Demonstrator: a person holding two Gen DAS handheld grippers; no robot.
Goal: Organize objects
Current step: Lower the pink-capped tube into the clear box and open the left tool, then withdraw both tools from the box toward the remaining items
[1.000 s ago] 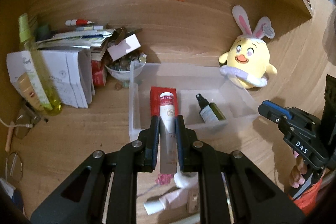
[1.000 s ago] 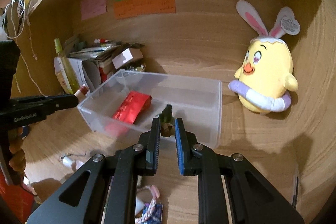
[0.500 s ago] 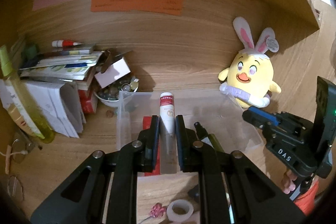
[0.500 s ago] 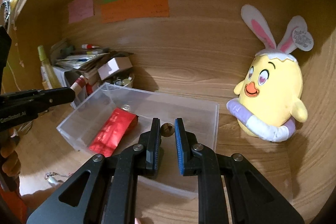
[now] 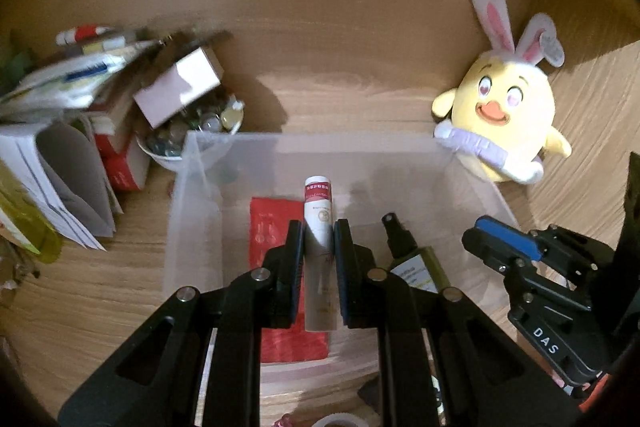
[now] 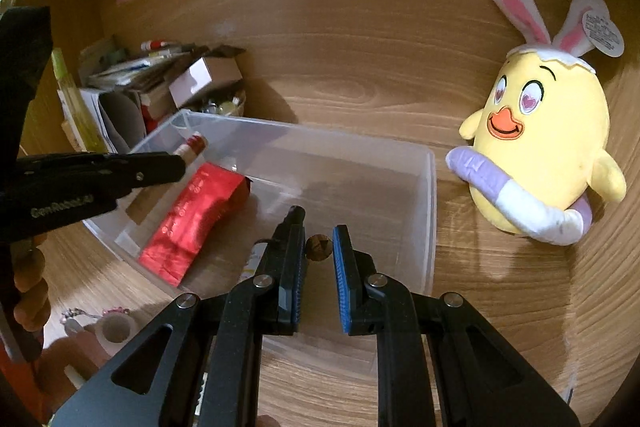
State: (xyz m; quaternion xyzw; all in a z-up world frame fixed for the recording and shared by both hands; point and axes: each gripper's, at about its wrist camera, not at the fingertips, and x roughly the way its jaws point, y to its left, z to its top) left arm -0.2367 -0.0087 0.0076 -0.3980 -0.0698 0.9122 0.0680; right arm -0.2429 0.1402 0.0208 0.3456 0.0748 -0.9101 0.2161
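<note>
Left wrist view: my left jaws (image 5: 318, 227) clenched on white tube (image 5: 318, 211) over clear bin (image 5: 192, 195), red pouch (image 5: 268, 227) below, my right jaws (image 6: 319, 247) pinching spray bottle (image 5: 412, 259) there, plush chick (image 6: 548, 147) beside, both angled down.

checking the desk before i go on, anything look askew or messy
The paper stack at back left leans untidily, with a small box tipped askew over a bowl of trinkets. The clear bin looks orderly.

Black left claw (image 5: 319, 233) and right claw (image 6: 319, 241), silver screws, blue pads, white lettering.
</note>
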